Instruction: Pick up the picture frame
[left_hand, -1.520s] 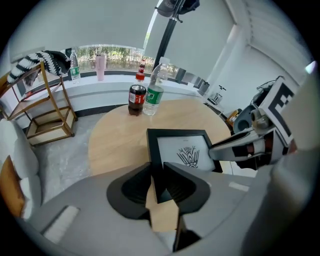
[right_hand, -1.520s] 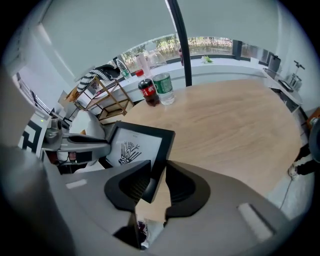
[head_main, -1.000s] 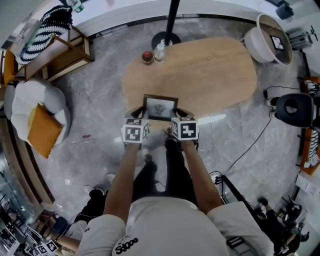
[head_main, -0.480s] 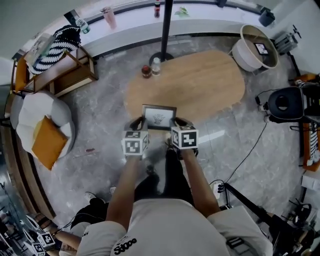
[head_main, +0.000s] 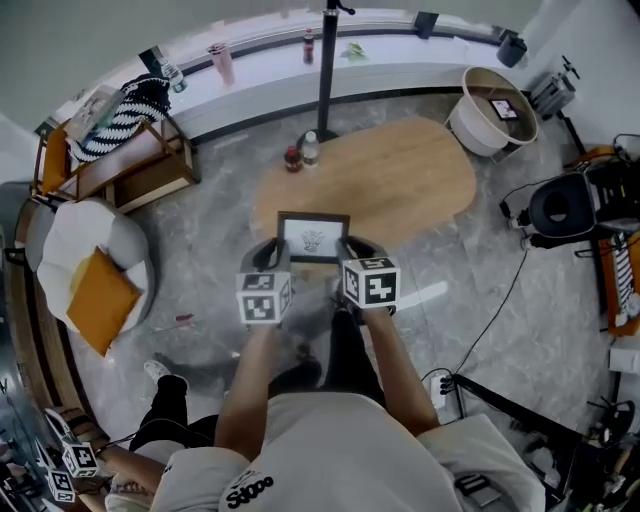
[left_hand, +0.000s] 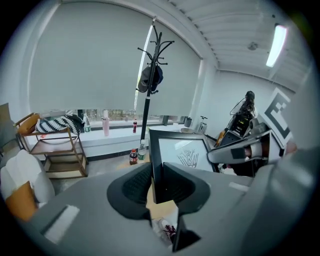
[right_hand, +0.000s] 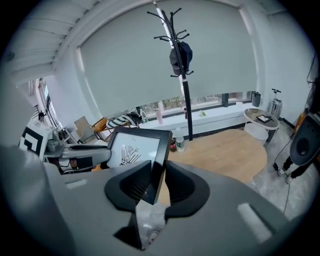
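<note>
A black picture frame (head_main: 313, 238) with a white plant drawing hangs in the air over the near edge of the oval wooden table (head_main: 400, 180). My left gripper (head_main: 277, 252) is shut on the frame's left edge and my right gripper (head_main: 351, 250) is shut on its right edge. In the left gripper view the frame (left_hand: 182, 152) stands edge-on between the dark pads of the left gripper (left_hand: 157, 181). In the right gripper view the frame (right_hand: 134, 149) tilts left, its right border pinched by the right gripper (right_hand: 155, 181).
Two small bottles (head_main: 300, 154) stand at the table's far left end beside a black coat stand (head_main: 326, 70). To the left are a wooden shelf (head_main: 125, 165) and a white armchair with an orange cushion (head_main: 95, 290). A white round basket (head_main: 490, 120) sits far right. Cables cross the floor at right.
Both grippers have risen together with the frame held between them. The table and floor now look smaller and farther below, and more of the window ledge shows.
</note>
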